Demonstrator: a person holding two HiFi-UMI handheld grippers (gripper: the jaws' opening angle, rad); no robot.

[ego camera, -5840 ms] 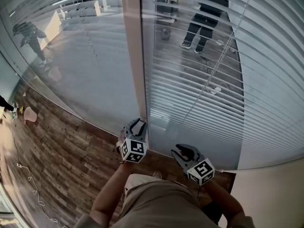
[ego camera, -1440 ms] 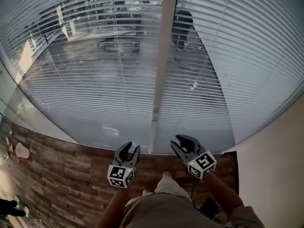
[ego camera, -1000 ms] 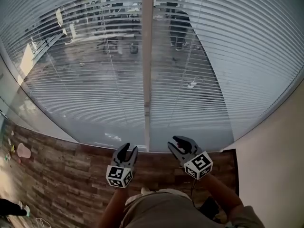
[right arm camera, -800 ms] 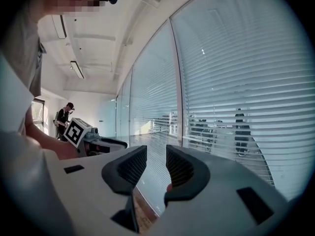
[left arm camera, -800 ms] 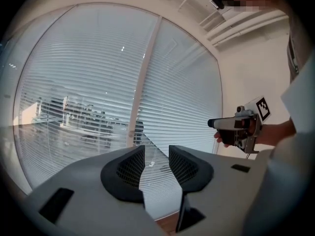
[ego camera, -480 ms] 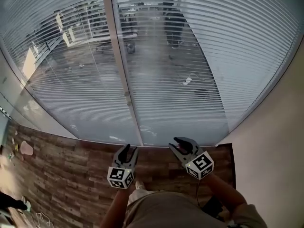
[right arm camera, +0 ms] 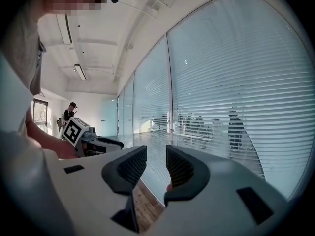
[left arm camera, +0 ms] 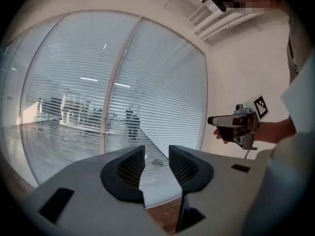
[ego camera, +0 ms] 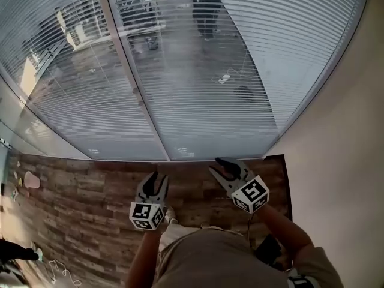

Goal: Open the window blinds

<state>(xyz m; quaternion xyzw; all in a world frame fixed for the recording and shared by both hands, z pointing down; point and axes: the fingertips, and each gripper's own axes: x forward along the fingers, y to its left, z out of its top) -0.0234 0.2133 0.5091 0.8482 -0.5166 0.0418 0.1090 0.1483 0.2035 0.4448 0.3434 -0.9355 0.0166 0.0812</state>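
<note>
- Left gripper: the jaws stand a narrow gap apart with nothing between them. It is held low over the floor, pointing toward the glass and well short of it.
- Right gripper: its jaws are likewise a little apart and empty. It sits beside the left one, nearer the side wall, touching nothing.
- Window blinds: these hang lowered across the whole glass front ahead of both grippers. The horizontal slats reach down to the floor, and the room behind shows through them.
- Cream wall: it runs along the right and meets the blinds at the corner.
- Wood-plank floor: it lies between the person and the glass.
- Upright frame post: it divides the glazing, left of both grippers.
- Dark-clothed figure: it is seen through the slats, beyond the glass.
- Small pink object: it lies on the floor at the far left.
</note>
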